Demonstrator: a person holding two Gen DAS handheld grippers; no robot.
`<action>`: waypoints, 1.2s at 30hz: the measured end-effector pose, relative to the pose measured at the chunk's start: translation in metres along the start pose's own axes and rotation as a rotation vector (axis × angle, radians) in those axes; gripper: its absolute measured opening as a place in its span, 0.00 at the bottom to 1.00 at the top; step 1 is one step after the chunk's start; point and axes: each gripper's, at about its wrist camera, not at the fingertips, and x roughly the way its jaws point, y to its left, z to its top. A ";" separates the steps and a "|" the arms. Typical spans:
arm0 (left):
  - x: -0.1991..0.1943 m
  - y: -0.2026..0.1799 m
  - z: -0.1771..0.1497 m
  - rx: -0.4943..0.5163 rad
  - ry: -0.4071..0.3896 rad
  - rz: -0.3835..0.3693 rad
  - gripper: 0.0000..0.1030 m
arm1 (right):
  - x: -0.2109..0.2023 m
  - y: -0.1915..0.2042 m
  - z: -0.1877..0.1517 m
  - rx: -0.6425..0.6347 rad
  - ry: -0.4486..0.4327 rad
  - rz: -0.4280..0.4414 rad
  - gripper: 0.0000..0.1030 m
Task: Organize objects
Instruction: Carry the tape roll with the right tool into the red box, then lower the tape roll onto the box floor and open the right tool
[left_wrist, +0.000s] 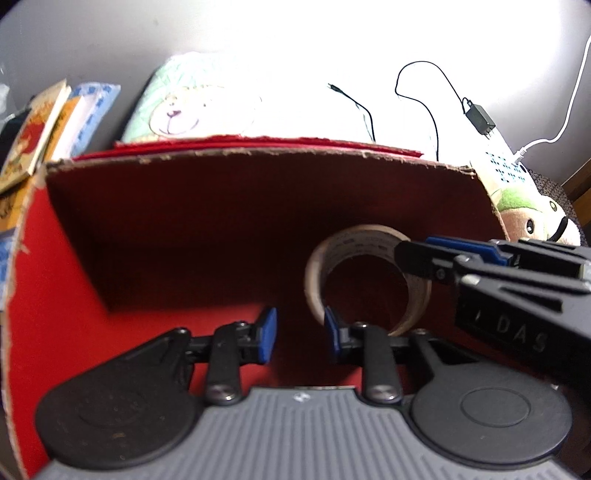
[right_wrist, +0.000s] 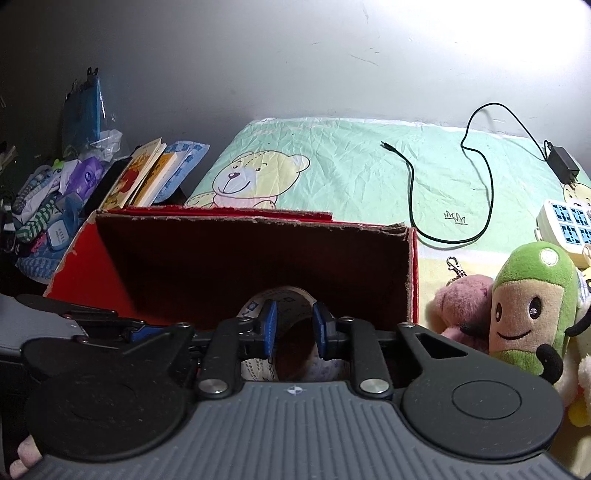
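The roll of tape (left_wrist: 365, 280) stands on edge in the red cardboard box (left_wrist: 221, 221), lower centre-right of the left wrist view. The right tool (right_wrist: 294, 326) is narrow, its pads on either side of the roll's wall; whether they truly pinch it I cannot tell. The left tool (left_wrist: 300, 334) is empty, its jaws moderately apart, with one pad just beside the roll.

Risks, as I judge them: let go on its edge, the roll may wheel across the box floor or topple; the two tools sit close and may knock each other; a push could shift the light box on the bed (right_wrist: 351, 162).

Count: one roll, one box, two tools, two plush toys (right_wrist: 532, 314) lower right, one black charger cable (right_wrist: 487, 184), one power strip (right_wrist: 565, 221).
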 end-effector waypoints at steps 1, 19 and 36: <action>-0.003 0.001 -0.001 0.010 -0.013 0.010 0.30 | -0.002 -0.002 0.001 0.019 -0.011 0.004 0.27; -0.009 0.020 -0.005 0.018 -0.051 0.252 0.49 | 0.023 0.018 -0.007 0.097 0.138 0.162 0.28; -0.001 0.009 -0.005 0.042 -0.037 0.328 0.58 | 0.032 0.012 -0.018 0.203 0.135 0.050 0.20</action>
